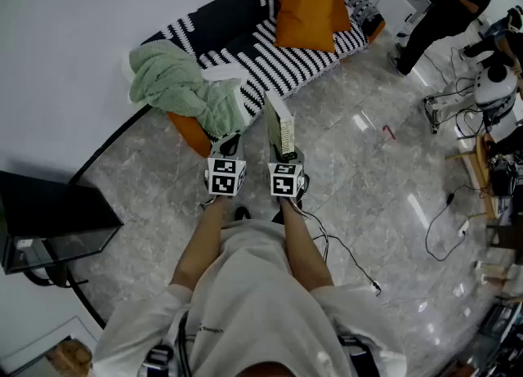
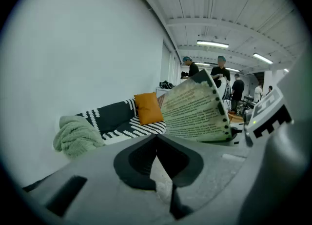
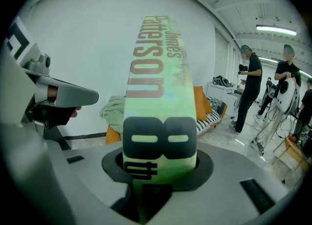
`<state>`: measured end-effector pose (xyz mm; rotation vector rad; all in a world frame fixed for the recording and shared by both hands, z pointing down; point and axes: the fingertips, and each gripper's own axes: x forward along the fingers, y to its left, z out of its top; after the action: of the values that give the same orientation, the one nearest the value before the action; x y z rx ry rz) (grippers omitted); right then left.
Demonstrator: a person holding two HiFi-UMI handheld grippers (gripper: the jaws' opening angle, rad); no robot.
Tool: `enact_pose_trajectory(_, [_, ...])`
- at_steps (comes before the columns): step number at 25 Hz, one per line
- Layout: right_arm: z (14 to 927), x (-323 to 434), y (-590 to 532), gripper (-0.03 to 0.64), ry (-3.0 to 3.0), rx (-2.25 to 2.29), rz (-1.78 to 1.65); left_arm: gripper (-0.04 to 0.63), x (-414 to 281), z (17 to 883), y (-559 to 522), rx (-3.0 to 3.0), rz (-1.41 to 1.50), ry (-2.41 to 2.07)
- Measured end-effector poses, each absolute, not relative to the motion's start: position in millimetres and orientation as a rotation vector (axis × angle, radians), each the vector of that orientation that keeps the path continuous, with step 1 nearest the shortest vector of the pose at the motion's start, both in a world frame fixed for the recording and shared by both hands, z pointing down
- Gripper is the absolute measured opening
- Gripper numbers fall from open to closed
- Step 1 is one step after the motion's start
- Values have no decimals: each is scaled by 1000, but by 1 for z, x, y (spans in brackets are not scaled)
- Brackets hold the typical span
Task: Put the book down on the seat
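Forearms out in front, one gripper each, side by side over the grey floor (image 1: 359, 171). Left gripper (image 1: 230, 141) has its jaws together with nothing between them, so it is idle and just beside the other one. Right gripper (image 1: 287, 153) has its jaws set wide and clamped on the bottom end of the book (image 1: 279, 124). That book is a thick paperback standing upright, with its spine facing the right gripper view and its back cover showing in the left gripper view. It seems to hang over the floor, just short of the sofa (image 1: 270, 60), so it is not on the seat yet. Sofa has a black-and-white striped cover. A green blanket (image 1: 176, 81) is heaped on the near end and an orange cushion (image 1: 306, 6) leans at the far end, with bare striped seat between them. Further off, people (image 1: 445, 7) stand among cables and equipment, not involved. Step in hand looks like the carry toward the sofa, with the book gripped and the approach unfinished. Next move probably calls for reaching forward over the bare stretch of seat and keeping clear of the blanket. Then tip the book from upright toward flat, lower it until it rests, and only then let the jaws go. Released upright on soft upholstery, it would likely topple.
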<state>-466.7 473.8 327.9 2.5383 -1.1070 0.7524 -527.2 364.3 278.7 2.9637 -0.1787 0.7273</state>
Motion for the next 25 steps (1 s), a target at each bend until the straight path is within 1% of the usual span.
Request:
enact_pose_trajectory(8, [327,-434,475,161,-1130,2501,763,8,-491,285,369,2904,690,-179])
enact_pose_trajectory(25, [327,-313,443,161,-1289,2504,836,8,-381,278,344,2897,729,-300])
